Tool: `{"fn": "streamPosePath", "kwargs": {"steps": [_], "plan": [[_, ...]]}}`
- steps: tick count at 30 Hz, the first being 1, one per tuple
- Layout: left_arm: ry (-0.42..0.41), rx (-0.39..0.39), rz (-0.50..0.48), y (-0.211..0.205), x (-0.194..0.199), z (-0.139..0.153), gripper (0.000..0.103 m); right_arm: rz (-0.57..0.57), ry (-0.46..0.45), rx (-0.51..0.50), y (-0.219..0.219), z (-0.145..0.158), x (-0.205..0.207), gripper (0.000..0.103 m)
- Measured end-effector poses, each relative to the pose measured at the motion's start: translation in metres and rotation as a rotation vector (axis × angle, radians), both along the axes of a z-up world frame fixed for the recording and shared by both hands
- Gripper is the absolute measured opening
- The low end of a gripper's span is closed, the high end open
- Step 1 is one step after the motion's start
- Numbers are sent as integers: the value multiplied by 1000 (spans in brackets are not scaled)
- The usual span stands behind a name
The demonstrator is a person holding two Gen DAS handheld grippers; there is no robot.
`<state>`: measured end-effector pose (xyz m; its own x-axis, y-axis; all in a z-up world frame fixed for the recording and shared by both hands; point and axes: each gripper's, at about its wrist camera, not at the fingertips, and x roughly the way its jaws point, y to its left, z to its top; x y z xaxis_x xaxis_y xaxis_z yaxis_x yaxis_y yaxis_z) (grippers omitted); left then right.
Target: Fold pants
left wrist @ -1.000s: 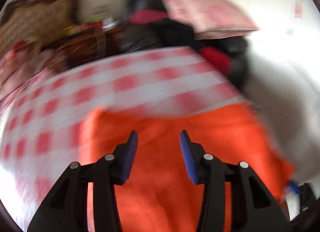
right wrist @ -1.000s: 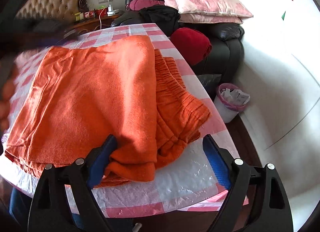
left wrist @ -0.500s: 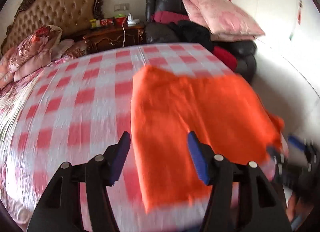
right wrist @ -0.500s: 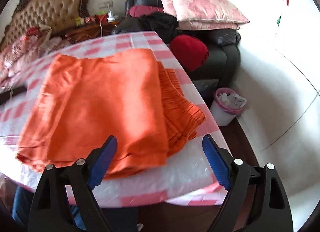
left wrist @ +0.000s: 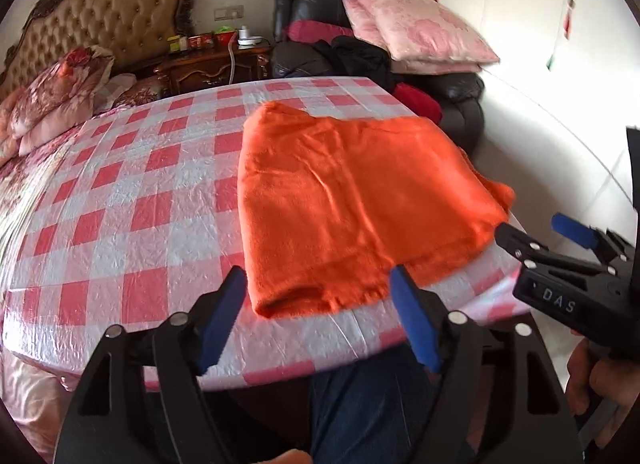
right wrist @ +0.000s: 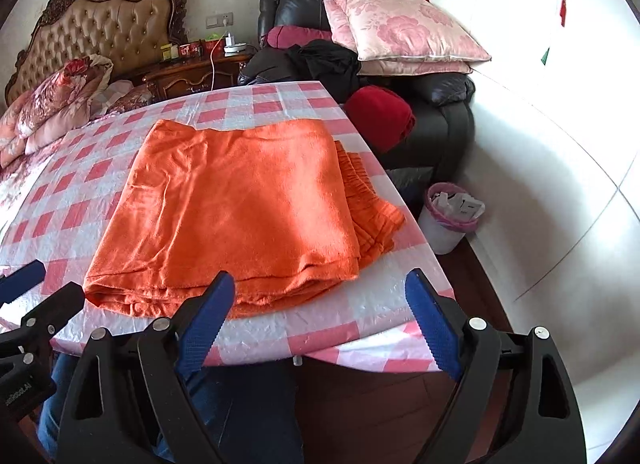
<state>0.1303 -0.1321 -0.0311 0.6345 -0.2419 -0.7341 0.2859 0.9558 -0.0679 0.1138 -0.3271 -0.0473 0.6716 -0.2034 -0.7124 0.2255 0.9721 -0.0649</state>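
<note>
The orange pants (left wrist: 352, 199) lie folded in a flat rectangle at the near right part of the checked table (left wrist: 132, 191). In the right wrist view the pants (right wrist: 240, 207) show the gathered waistband sticking out on the right side. My left gripper (left wrist: 320, 284) is open and empty, held just off the table's near edge in front of the pants. My right gripper (right wrist: 320, 292) is open and empty, also back from the near edge. Each gripper shows in the other's view, the right one (left wrist: 560, 240) and the left one (right wrist: 28, 284).
A black sofa (right wrist: 440, 111) with pink pillows (right wrist: 400, 31) and a red cushion (right wrist: 380, 115) stands past the table's right side. A small bin (right wrist: 448, 219) sits on the floor by it. A bed with a padded headboard (left wrist: 100, 31) and a wooden nightstand (left wrist: 208, 63) are behind.
Both grippers have pulled back off the pants toward the table's near edge. The left one was over the cloth a second ago. The pants now lie flat and untouched.
</note>
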Motion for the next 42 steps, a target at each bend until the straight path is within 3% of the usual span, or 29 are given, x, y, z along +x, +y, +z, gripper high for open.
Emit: {"fn": "streamPosePath", "kwargs": {"steps": [3,6,10,13,15,18,20,23,25,28,30,32,35,41,42], "plan": [[6,23,41,2,28,-17,83,38,-14,38,-2,-9,24,84],[39,31,29,0,47,-39,79,82,-9,2,1,-19,44,84],[103,35,17,-1,58,-65,79,74,91,-38,-8,-45,66,84],[110,36,7,0,58,-71,80,82,101,-34,-19,-50,66,85],[117,30,8,1,59,-74,81,77,94,30,-32,-45,65,85],[114,24,14,3,58,-75,82,63,45,343,-76,-33,65,81],[102,35,12,2,57,-75,82,64,39,388,-91,-26,69,68],[83,50,13,-1,54,-73,82,146,59,381,-96,-19,82,64],[11,90,17,-6,45,-62,75,176,93,411,-100,-21,93,55],[-203,116,-169,-45,6,-30,71,199,107,414,-105,-15,110,55],[-279,111,-321,-76,-17,-23,70,256,133,451,-103,-13,124,55],[-357,155,-461,-110,-40,-26,67,296,164,490,-101,-17,137,54],[-466,272,-593,-157,-59,-44,59,317,227,424,-94,-26,151,53],[-470,295,-570,-194,-33,-61,44,366,242,428,-91,-30,157,42],[-462,302,-569,-198,-27,-65,27,367,254,426,-93,-33,159,36]]}}
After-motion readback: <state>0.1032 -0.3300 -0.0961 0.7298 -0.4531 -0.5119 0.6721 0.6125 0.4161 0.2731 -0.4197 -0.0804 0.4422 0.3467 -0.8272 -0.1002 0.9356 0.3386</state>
